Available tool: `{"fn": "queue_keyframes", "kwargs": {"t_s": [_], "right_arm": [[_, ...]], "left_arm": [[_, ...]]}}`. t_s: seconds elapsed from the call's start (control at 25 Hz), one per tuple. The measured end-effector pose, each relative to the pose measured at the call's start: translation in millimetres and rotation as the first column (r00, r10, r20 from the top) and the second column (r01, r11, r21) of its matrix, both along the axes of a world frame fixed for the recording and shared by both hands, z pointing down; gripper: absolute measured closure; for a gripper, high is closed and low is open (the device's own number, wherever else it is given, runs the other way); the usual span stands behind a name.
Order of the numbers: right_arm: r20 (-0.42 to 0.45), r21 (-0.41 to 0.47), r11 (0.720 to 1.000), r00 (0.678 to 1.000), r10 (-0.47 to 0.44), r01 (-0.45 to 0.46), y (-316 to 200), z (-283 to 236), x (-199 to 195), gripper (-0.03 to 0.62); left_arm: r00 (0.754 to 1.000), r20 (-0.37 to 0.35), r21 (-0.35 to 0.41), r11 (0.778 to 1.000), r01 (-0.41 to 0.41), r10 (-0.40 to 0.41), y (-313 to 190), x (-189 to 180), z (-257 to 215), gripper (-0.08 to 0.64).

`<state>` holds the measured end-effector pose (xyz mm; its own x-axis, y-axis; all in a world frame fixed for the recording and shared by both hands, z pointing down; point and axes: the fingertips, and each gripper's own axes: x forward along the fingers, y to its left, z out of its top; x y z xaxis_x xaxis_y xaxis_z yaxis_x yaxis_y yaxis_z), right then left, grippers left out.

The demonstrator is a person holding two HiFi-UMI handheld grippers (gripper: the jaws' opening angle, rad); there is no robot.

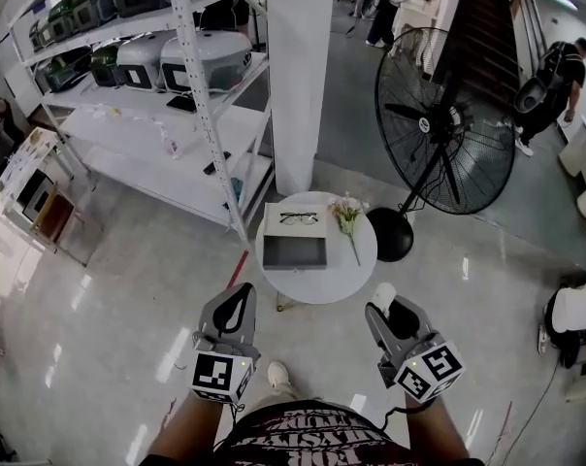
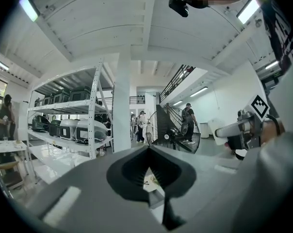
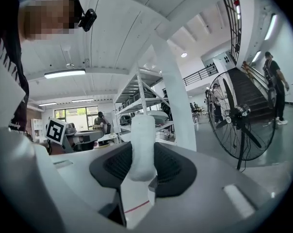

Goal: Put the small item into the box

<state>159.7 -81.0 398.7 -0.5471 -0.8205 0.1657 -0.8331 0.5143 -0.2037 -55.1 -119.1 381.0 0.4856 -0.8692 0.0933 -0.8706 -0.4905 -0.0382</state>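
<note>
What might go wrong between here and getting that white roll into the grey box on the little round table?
1. The white roll sticks up well beyond the fingers of the right gripper, so it may tilt or slip out on the way.
2. The grey box has glasses on what looks like its open lid and flowers close beside it. A careless drop could knock either off the small table.

A glossy pale floor (image 1: 109,299) is reflecting ceiling strip lights (image 3: 64,74). A white shelving rack (image 1: 147,129) is standing left of a white pillar (image 1: 298,76), a black pedestal fan (image 1: 446,124) is standing to its right, and a round white tabletop (image 1: 349,270) is sitting before them.
</note>
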Motion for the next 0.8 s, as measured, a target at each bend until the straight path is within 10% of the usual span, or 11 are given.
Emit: {"fn": "queue_keyframes", "kwargs": {"t_s": [0.8], "right_arm": [[-0.016, 0.013, 1.000, 1.000, 0.017, -0.017, -84, -18, -59, 0.437]], "left_arm": [[1.000, -0.024, 0.040, 0.999, -0.012, 0.013, -96, -63, -11, 0.560]]}}
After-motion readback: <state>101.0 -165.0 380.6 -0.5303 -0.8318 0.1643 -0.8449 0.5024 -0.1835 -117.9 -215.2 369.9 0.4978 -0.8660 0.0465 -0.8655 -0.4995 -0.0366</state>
